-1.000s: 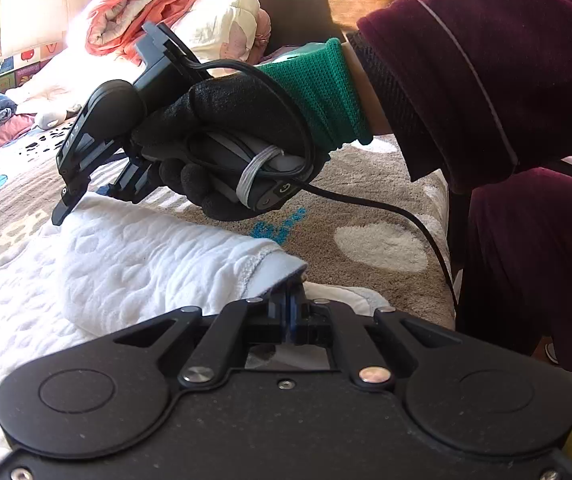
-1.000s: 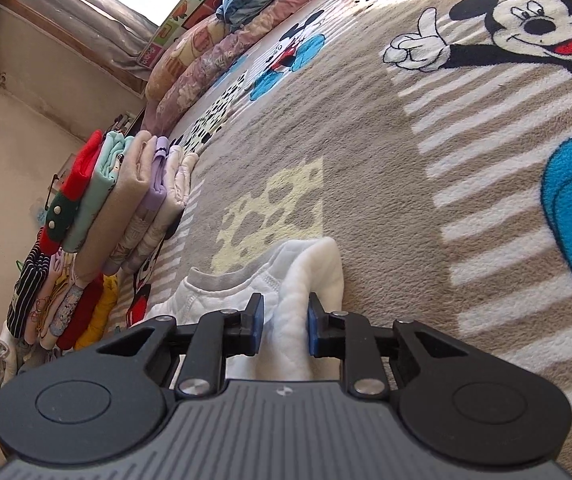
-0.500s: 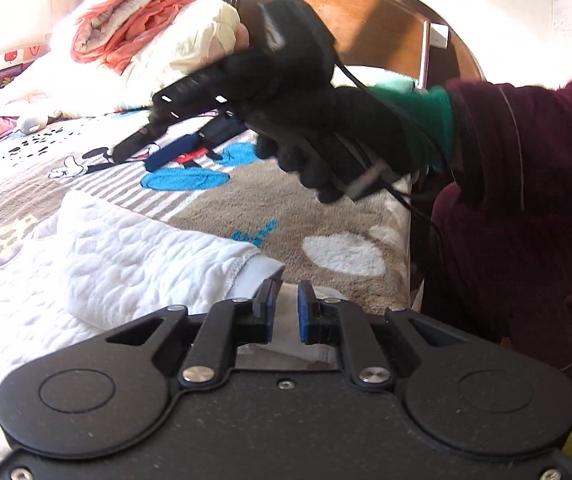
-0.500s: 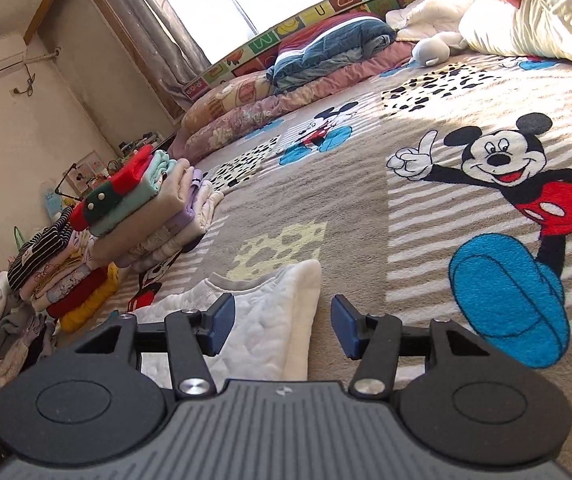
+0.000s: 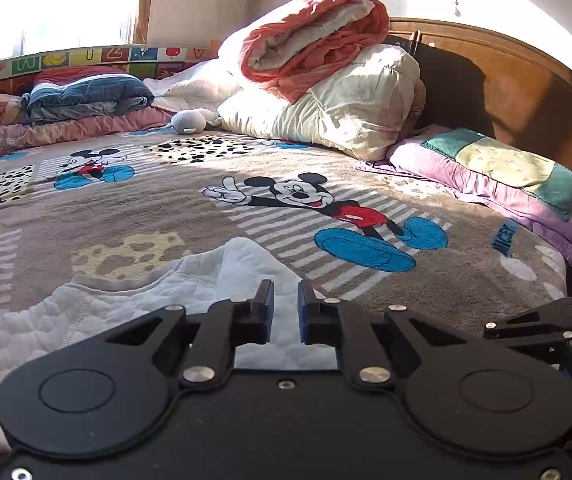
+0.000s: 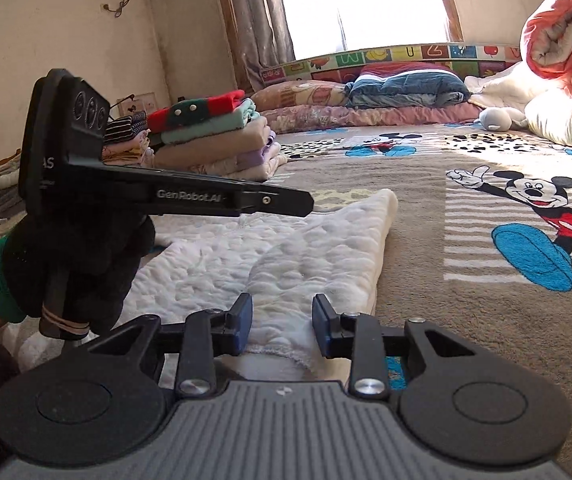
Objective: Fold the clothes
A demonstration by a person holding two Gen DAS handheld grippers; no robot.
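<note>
Right wrist view shows white quilted garment (image 6: 286,248) partly folded beside finished stack (image 6: 210,140), more folds judged left; right gripper (image 6: 282,322) closing over its hem, unpinched; left gripper (image 5: 286,308) slightly ajar, empty.

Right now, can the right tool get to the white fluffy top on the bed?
Probably yes. The right tool sits right over the near edge of the white top, which lies flat on the blanket. Its jaws are closing, with nothing blocking them. The left tool is off to the side.
</note>
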